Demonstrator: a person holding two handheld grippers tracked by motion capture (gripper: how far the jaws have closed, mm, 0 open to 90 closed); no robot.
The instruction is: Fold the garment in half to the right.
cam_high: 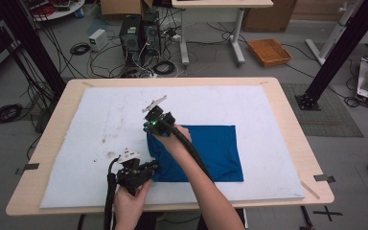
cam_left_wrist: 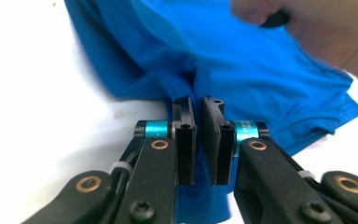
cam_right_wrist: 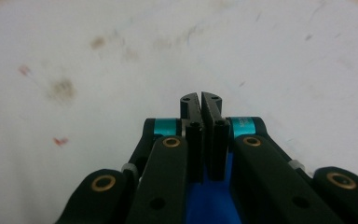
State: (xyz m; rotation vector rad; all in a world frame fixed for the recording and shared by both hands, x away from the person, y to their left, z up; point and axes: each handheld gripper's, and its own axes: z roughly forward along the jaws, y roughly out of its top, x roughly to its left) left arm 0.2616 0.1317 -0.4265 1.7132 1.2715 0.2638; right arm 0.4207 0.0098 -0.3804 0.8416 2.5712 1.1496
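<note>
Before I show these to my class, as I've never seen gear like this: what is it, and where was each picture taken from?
A person works at a table padded with a white sheet, holding a two-jaw gripper in each hand. The high view looks down from above. There, the left gripper and right gripper both sit at the left edge of a folded blue cloth. The other two pictures come from cameras riding on the grippers. The left gripper's jaws pinch the cloth's edge. The right gripper's jaws are closed with blue cloth between them, over the stained sheet.
</note>
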